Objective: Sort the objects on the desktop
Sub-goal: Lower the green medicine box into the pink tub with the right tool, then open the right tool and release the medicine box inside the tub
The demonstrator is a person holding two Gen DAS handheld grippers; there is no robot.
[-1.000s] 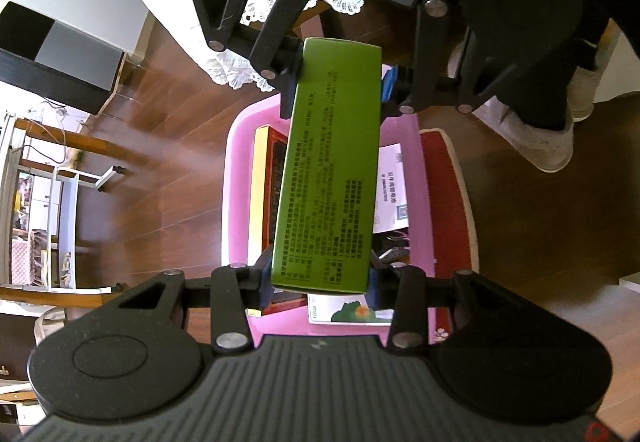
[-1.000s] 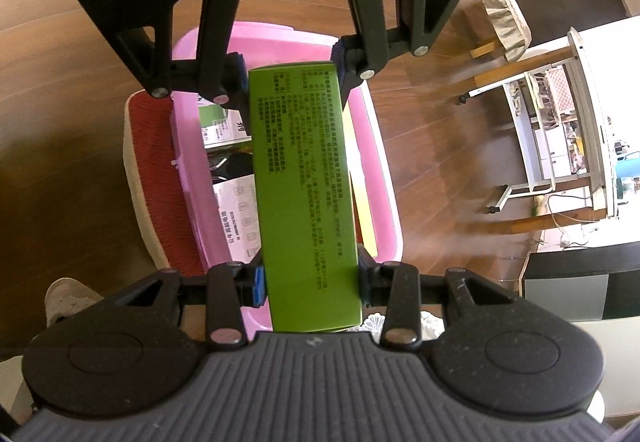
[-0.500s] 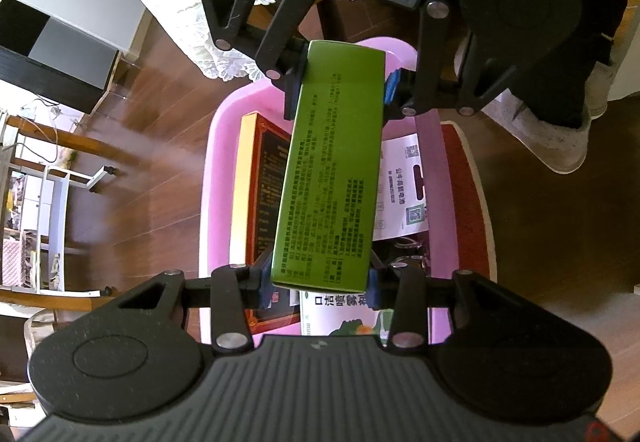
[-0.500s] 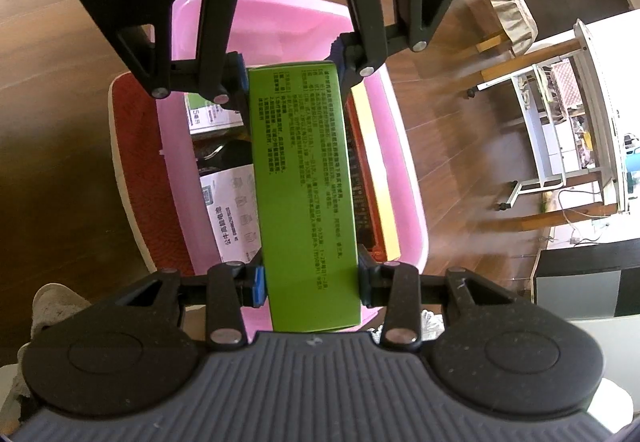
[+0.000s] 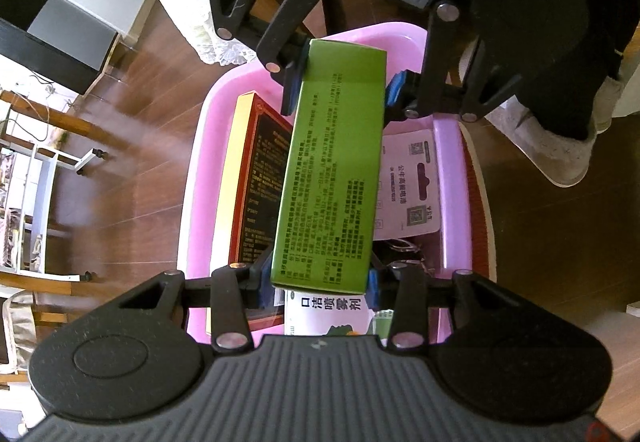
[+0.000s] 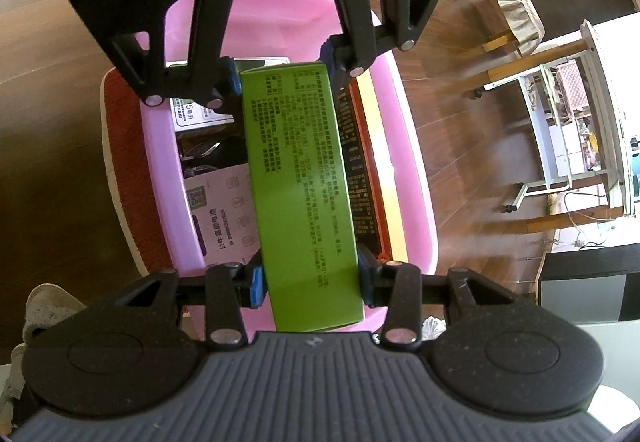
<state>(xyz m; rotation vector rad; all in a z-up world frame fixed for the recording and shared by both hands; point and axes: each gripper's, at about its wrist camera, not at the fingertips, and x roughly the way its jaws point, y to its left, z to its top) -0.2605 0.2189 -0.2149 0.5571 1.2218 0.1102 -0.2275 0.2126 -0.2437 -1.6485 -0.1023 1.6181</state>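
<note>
While both clamp opposite ends of a long matte green printed cardboard box (image 5: pixel 332 170), left gripper (image 5: pixel 318 284), right gripper (image 6: pixel 310 282), glossy pink plastic tub (image 5: pixel 200 162) directly beneath, holding flat printed cartons.

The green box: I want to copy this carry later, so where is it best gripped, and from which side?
Grip the green box at its two short ends, one hand-held gripper per end, coming in along its length from opposite sides. It is long and narrow, so its printed side faces fit between the pads. Here the left hand-held gripper and right hand-held gripper hold it so above the pink basin.
</note>
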